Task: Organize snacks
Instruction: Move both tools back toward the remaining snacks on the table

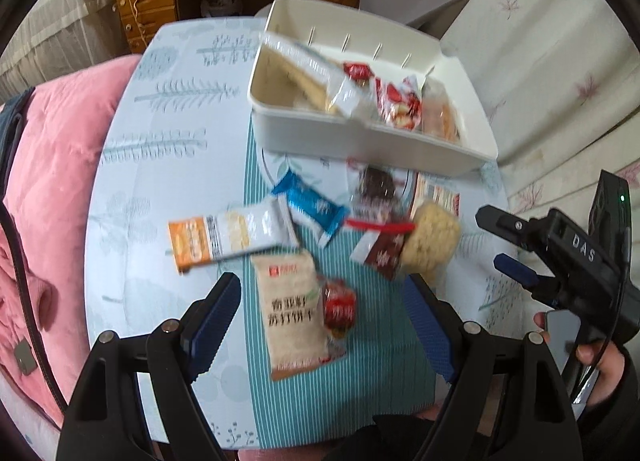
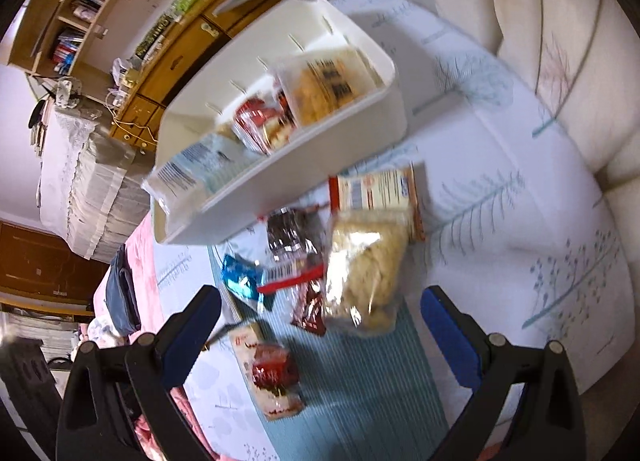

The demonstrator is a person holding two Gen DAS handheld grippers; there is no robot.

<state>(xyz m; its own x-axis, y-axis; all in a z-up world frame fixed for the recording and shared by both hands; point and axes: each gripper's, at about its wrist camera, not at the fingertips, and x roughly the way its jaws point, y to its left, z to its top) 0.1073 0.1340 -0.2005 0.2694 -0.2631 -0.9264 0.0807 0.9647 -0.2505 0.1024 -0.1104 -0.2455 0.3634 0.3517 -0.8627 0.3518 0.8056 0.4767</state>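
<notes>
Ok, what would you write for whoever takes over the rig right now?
Left gripper: open, empty, over the beige cracker packet.
Right gripper: open, empty, over the clear bag of pale puffed snacks.
White bin: a few packets already inside at the table's far end.
Left: loose on the table are the orange-and-white packet, blue packet, small red packet and dark wrappers; all go in the bin.

On the tabletop (image 1: 168,149) the storage bin (image 1: 360,145) sits at 12 o'clock, holding several snack packets (image 1: 394,103). Loose snacks cluster at centre: cracker pack (image 1: 290,309) at 6 o'clock, noodle bag (image 1: 434,241) at 3 o'clock.
</notes>
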